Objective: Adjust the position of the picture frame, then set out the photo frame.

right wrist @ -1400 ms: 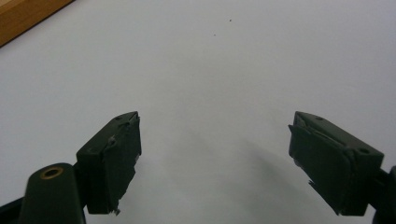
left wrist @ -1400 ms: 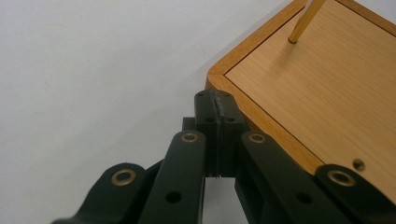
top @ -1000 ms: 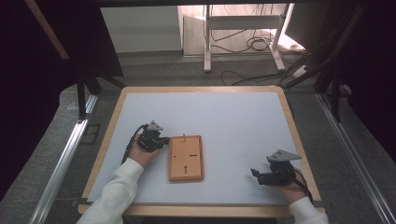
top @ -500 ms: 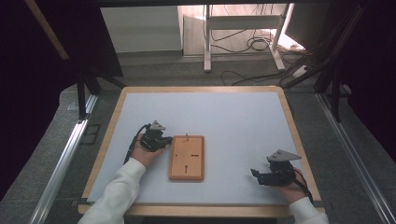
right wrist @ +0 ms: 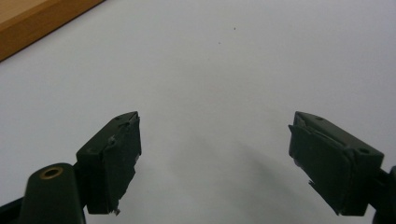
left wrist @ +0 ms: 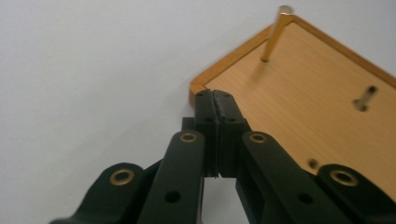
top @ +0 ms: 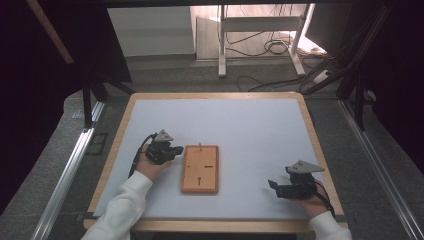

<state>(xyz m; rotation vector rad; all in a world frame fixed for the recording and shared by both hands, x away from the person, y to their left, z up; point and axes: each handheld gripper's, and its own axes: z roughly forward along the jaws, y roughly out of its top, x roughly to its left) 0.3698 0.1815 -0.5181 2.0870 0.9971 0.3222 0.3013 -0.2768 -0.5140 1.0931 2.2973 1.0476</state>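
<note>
1. Board is the thing being worked on. It is a flat wooden piece with a raised rim, and it lies near the middle of the table, a bit toward the person.
2. A thin gold pin stands up near one corner of the board. There is also a small slot cut in the wood.
3. I think the board is stiff and hard. It looks light, so it may slide on the smooth table if pushed from the side.
4. I think the rim is the best place to grab it. The pin looks thin and could bend, so it is not a good place to pull hard.
5. Left claw is closed tight, with nothing between its jaws. Its tip sits just beside the corner of the board, on the left side in the high view.
6. Right claw is wide open and holds nothing. It rests well apart from the board, near the right edge of the table in the high view.
7. Under both claws the table is plain and pale.
8. Beyond the table are a stand with white legs and some cables on the floor. They are far off and not in the way.
9. To grab the rim, the left claw would have to open first, I think.
</note>
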